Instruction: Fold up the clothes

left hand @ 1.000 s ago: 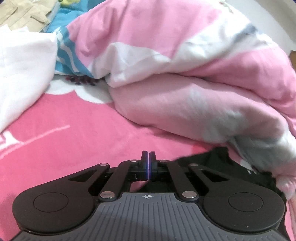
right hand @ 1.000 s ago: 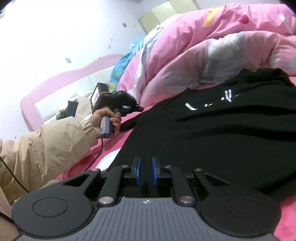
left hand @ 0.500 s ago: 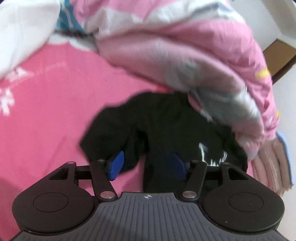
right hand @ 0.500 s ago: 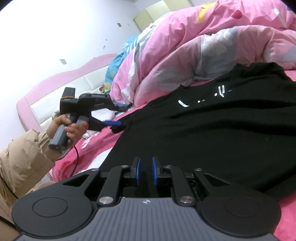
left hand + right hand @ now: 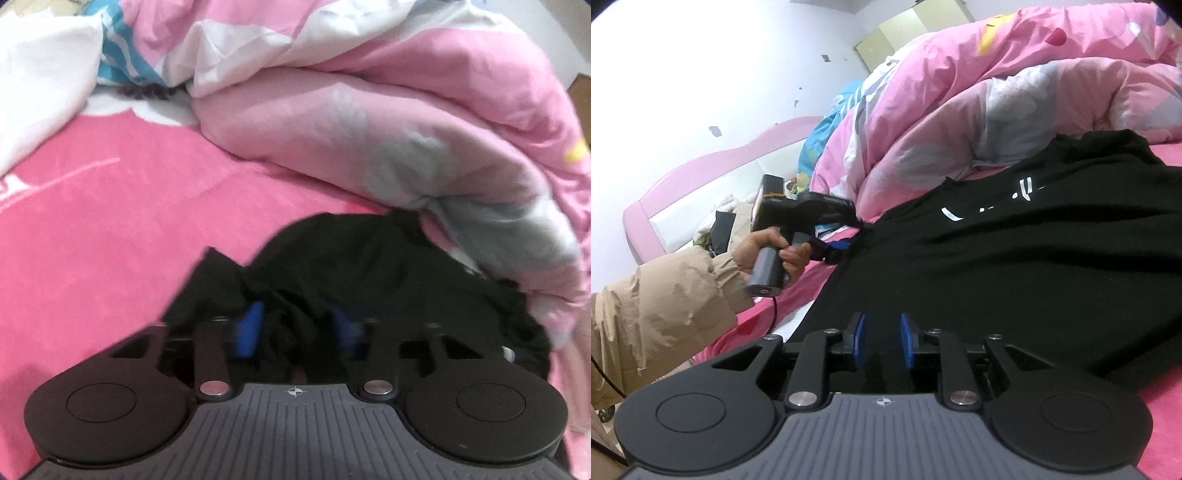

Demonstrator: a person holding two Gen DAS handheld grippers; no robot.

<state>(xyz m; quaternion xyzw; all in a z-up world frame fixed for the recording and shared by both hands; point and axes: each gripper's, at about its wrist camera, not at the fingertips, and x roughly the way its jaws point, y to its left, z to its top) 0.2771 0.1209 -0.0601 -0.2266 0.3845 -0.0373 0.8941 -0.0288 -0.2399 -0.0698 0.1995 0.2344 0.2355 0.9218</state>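
On the pink bedsheet (image 5: pixel 110 229), your left gripper (image 5: pixel 295 328), which hung shut over bare sheet a second ago, has just been closing on a bunched corner of the black T-shirt (image 5: pixel 1015 266), cloth between its blue pads. Your right gripper (image 5: pixel 882 341), jaws just opening slightly, straddles the near hem; whether it pinches, you cannot tell. The first fold looks ready.

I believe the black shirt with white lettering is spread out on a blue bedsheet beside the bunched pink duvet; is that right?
Not quite: the bedsheet is pink, not blue. The right wrist view shows the black shirt with white lettering spread out on it, beside the bunched pink duvet; the left wrist view shows the same pink sheet.
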